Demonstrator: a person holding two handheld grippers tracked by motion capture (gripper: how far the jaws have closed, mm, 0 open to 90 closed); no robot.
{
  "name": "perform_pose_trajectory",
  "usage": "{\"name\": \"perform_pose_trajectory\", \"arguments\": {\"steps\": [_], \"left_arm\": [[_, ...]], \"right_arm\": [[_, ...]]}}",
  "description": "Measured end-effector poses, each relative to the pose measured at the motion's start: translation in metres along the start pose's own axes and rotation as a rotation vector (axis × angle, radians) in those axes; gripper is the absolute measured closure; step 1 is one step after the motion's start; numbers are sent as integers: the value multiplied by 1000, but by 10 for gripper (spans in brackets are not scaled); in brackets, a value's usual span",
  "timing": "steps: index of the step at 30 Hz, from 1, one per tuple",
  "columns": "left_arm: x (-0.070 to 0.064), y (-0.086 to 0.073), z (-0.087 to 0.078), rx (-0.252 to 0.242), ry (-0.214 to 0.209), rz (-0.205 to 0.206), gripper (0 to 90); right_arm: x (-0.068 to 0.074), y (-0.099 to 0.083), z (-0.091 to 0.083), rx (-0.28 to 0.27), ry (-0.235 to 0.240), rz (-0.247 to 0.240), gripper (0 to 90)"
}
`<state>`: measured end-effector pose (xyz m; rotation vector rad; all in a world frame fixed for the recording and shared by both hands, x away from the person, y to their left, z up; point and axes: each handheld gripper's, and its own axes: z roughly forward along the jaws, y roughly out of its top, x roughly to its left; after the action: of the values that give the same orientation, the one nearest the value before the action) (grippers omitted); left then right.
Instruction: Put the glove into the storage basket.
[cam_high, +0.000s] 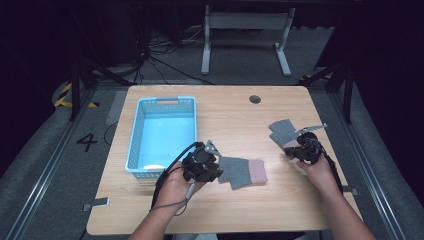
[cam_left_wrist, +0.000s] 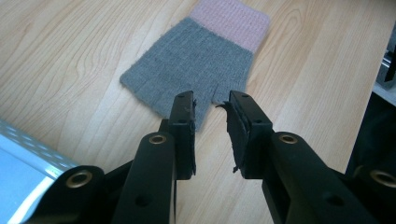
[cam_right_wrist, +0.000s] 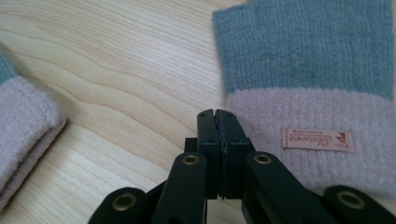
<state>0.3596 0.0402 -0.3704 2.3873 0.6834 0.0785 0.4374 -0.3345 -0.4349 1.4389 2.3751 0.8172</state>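
Note:
Two grey knitted gloves with pink cuffs lie flat on the wooden table. The left glove lies just ahead of my left gripper, which is open, its tips at the glove's finger edge with nothing pinched. The right glove has a small sewn label on its cuff. My right gripper is shut and empty, its tip low over bare wood beside that cuff's left edge. The left glove's cuff shows farther off.
A light blue plastic basket stands on the table's left half, close behind my left hand, with something pale on its floor. A round cable hole sits near the far edge. Bare wood stretches along the front.

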Motion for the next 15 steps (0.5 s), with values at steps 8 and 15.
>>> {"name": "perform_pose_trajectory", "arguments": {"steps": [8, 15], "left_arm": [[1, 2, 0, -6, 1, 1, 719], [2, 1, -3, -18, 3, -14, 712]], "right_arm": [[8, 4, -10, -41, 31, -20, 858], [11, 18, -23, -92, 56, -17, 754]]}}
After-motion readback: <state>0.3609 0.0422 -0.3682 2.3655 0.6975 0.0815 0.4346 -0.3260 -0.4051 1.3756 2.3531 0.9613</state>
